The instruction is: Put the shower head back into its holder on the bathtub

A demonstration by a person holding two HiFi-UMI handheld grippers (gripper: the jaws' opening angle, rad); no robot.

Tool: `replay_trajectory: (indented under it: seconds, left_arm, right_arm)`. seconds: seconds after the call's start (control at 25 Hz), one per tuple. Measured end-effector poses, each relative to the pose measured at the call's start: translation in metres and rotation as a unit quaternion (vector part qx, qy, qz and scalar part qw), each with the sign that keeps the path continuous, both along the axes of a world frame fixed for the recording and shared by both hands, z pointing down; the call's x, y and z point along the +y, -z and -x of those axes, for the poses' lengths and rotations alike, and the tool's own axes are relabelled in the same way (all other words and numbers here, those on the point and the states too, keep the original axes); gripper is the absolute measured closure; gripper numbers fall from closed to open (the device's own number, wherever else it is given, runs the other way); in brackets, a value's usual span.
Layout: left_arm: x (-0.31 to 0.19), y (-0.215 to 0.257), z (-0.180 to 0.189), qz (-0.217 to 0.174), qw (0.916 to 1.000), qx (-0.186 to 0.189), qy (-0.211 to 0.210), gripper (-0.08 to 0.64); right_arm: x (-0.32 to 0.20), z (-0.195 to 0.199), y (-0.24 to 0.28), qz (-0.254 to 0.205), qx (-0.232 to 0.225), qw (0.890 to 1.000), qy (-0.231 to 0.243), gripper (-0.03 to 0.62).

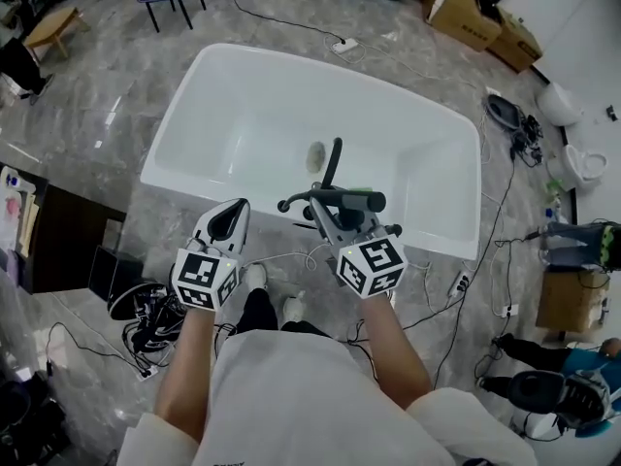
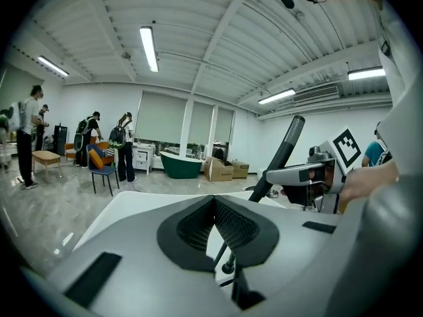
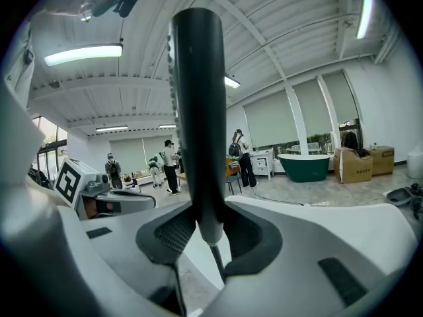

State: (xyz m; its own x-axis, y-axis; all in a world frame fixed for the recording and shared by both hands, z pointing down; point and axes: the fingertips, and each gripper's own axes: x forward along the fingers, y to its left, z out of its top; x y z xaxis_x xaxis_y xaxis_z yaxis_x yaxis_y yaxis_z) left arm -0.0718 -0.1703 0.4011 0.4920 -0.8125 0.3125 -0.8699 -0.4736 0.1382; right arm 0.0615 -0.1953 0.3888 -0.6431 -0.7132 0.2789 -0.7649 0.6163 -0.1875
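Note:
The shower head (image 1: 333, 161) is a slim dark stick standing nearly upright over the near rim of the white bathtub (image 1: 194, 95). My right gripper (image 1: 338, 202) is shut on its lower end. In the right gripper view the shower head (image 3: 197, 111) rises straight up between the pads, and its thin hose (image 3: 215, 261) hangs below. To its left, my left gripper (image 1: 236, 210) hovers over the tub's near rim, shut and holding nothing. From the left gripper view (image 2: 215, 201) the shower head (image 2: 285, 152) leans at the right. I cannot make out the holder.
A drain (image 1: 315, 155) sits in the tub floor. Cardboard boxes (image 1: 475, 13) and white toilets (image 1: 580, 163) stand to the right, and a dark cabinet (image 1: 58, 246) to the left. Cables trail over the floor by the person's feet. People (image 2: 122, 144) and a green tub (image 2: 180, 164) are far behind.

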Motion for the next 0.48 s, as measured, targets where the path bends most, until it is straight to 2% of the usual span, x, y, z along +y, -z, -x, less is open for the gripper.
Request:
replay_trajectory:
  seconds: [0.48]
  left_arm:
    - [-0.033, -0.042, 0.009, 0.037, 0.9990, 0.006, -0.025, 0.551]
  right_arm:
    - [-0.027, 0.011, -0.058, 0.033, 0.031, 0.999, -0.009, 0.449]
